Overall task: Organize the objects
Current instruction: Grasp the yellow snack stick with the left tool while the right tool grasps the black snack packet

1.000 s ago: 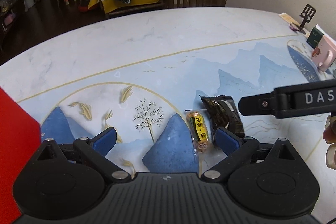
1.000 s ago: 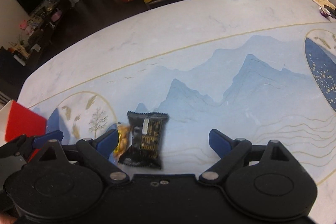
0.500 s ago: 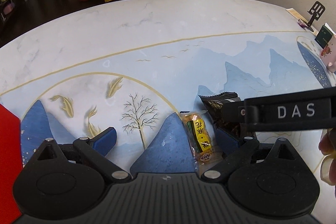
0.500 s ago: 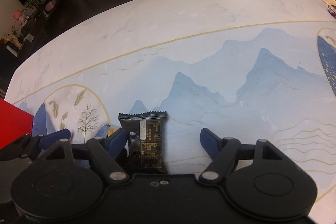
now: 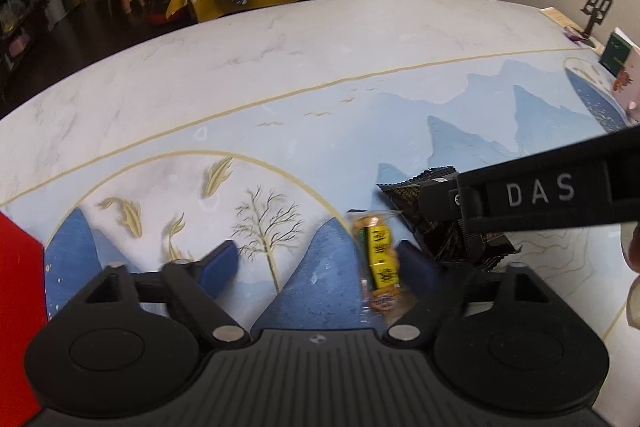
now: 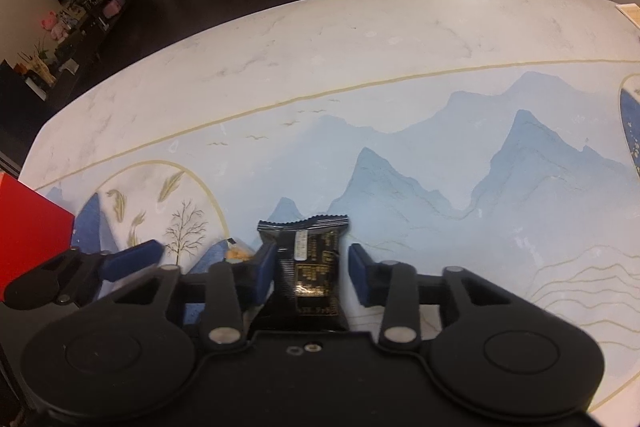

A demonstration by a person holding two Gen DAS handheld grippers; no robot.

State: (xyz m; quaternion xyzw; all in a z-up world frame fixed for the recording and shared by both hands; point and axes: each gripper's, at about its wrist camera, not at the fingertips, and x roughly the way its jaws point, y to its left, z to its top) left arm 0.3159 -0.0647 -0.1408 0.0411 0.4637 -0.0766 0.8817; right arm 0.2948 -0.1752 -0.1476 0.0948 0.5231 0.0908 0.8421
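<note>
Right gripper [image 6: 312, 267] was seen closing around the black snack packet [image 6: 310, 267]; left pad [image 6: 264, 265] was touching it, right pad [image 6: 360, 273] was just beside it with a slim gap, so no firm grip was confirmed. Left gripper [image 5: 320, 267] was closing but wide apart; the yellow candy wrapper [image 5: 380, 263] was lying against its right pad [image 5: 416, 263], unclamped. A red box [image 5: 16, 307] was sitting left of it on the table [image 5: 280, 59].

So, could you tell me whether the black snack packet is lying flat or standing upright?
Flat: the black snack packet lies back-up on the table.
</note>
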